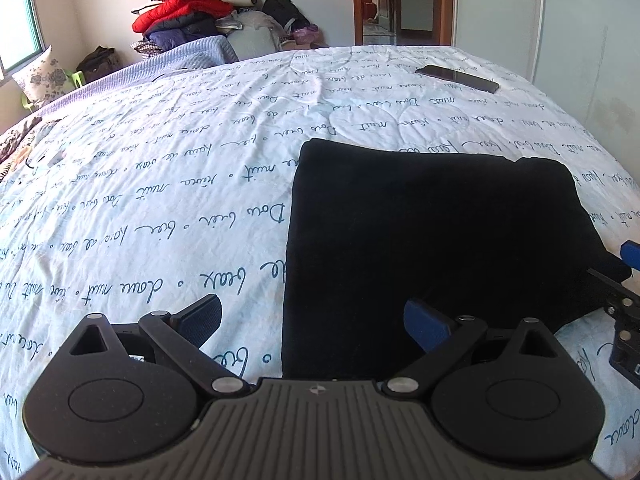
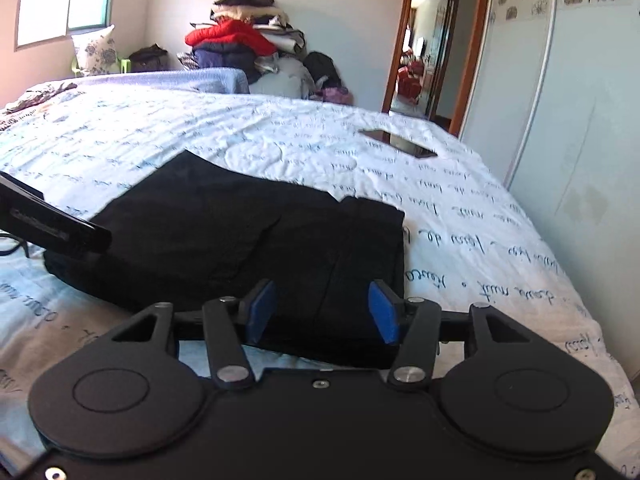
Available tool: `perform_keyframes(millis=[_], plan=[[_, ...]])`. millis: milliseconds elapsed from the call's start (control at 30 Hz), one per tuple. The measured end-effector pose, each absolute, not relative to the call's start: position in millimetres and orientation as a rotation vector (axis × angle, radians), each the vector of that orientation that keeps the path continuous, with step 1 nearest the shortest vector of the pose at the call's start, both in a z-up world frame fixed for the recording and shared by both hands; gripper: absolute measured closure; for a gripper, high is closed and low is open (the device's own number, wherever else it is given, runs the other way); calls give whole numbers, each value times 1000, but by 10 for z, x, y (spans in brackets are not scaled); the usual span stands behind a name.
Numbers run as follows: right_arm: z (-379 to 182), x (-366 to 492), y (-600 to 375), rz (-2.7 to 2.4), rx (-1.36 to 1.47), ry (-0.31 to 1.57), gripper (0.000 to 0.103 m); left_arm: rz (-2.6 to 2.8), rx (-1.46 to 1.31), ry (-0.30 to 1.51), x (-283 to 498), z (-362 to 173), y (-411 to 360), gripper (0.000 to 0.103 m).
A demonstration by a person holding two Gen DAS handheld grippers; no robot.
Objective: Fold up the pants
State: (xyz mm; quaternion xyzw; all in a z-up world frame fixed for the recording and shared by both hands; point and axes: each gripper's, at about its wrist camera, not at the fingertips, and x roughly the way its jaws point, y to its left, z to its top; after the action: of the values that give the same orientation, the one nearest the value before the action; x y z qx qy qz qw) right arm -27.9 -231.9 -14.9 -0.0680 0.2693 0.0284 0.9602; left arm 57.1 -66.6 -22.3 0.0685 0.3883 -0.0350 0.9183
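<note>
Black pants lie folded into a flat rectangle on the white bedspread with blue script. My left gripper is open wide at the near left corner of the pants, its right pad over the cloth and its left pad over the bedspread. The right wrist view shows the pants with a smaller fold at their right end. My right gripper is open over their near edge, with nothing pinched between the blue pads. Part of the right gripper shows at the pants' right side.
A dark phone lies on the far right of the bed. A pile of clothes stands against the far wall beside a doorway. A pale wardrobe door runs along the right side of the bed.
</note>
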Motion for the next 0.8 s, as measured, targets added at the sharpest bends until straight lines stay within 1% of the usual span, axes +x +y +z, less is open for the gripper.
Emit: perform_keyframes(millis=[267, 667, 800], plan=[[-66, -331, -2102, 110, -185, 502, 50, -82, 137, 798, 576, -233, -620, 5], [-118, -287, -2032, 99, -221, 517, 48, -125, 155, 805, 615, -317, -660, 5], [-118, -300, -2016, 102, -225, 518, 45, -121, 148, 814, 639, -312, -649, 3]])
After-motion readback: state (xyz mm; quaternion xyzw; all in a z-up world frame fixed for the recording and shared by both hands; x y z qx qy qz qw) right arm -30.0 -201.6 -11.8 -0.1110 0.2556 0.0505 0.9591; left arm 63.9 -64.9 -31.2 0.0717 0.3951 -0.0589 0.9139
